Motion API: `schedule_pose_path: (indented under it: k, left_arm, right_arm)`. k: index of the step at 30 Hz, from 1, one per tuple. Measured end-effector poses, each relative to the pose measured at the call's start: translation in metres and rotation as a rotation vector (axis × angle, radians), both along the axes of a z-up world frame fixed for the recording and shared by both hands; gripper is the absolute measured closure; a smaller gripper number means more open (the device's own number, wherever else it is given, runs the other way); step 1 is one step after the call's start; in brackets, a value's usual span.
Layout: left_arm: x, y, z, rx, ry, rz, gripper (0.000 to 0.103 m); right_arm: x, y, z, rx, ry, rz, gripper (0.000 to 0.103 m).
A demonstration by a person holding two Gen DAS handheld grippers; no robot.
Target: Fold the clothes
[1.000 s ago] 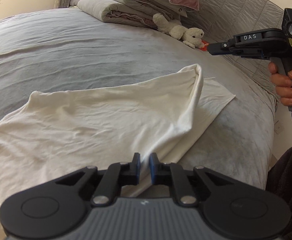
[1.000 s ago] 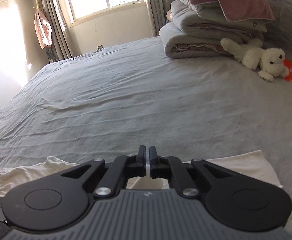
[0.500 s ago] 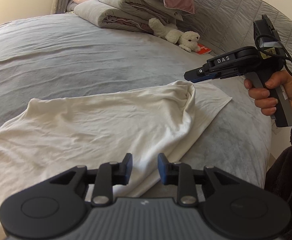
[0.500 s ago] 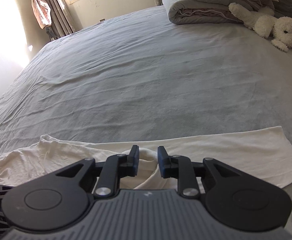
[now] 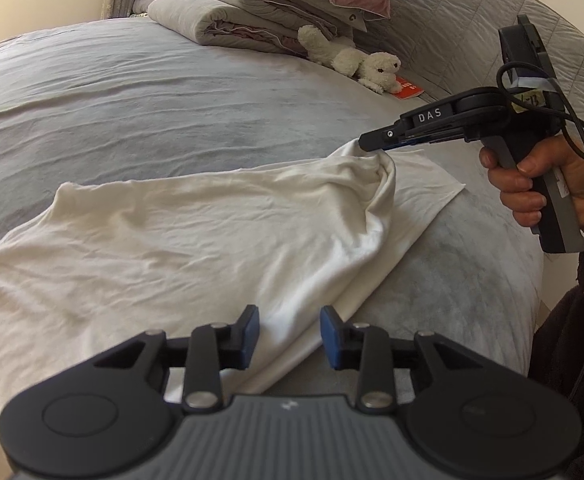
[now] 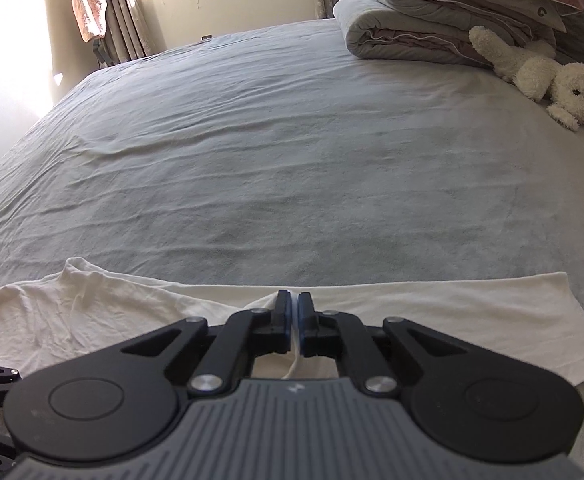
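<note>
A white garment (image 5: 195,240) lies spread over the near part of the grey bed (image 5: 171,100), with one end folded over itself at the right. My left gripper (image 5: 289,320) is open just above the garment's near folded edge, which runs between its jaws without being pressed. A hand (image 5: 532,184) holds my right gripper (image 5: 366,145), which is shut on a raised peak of the garment at its far right. In the right wrist view the same gripper (image 6: 295,304) pinches a thin fold of the white garment (image 6: 432,312) between its blue pads.
Folded grey duvets (image 5: 251,12) and a pink pillow are stacked at the head of the bed, with a white plush toy (image 5: 356,62) and a red item (image 5: 408,89) beside them. A quilted headboard (image 5: 452,28) curves along the right. Bare grey sheet (image 6: 292,160) stretches beyond the garment.
My left jaws went from shut to open over the garment's edge. My right gripper came down to the raised fold, opened, then shut on it.
</note>
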State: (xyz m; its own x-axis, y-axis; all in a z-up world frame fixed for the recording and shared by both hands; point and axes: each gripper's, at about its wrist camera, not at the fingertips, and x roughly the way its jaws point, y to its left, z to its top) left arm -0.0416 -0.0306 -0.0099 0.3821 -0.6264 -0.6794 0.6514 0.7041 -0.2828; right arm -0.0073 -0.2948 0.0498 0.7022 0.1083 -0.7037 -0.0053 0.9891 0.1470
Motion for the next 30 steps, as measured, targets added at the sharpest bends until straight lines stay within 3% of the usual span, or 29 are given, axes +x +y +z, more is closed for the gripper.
schedule_pose_path:
  k: [11, 17, 24, 30]
  left_arm:
    - [0.000, 0.001, 0.000, 0.011, 0.010, -0.014, 0.074]
    - [0.002, 0.001, 0.000, 0.016, 0.013, -0.017, 0.078]
    - [0.004, 0.003, 0.001, 0.018, 0.017, -0.031, 0.087]
    - [0.008, 0.006, 0.002, 0.001, 0.044, -0.040, 0.087]
  right_arm:
    - [-0.030, 0.000, 0.037, -0.133, -0.119, -0.101, 0.100]
    - [-0.023, -0.006, 0.026, -0.176, -0.038, -0.115, 0.100]
    - [-0.028, -0.015, 0.020, -0.141, 0.006, -0.103, 0.099]
    - [-0.033, -0.025, -0.016, -0.078, 0.159, -0.066, 0.098]
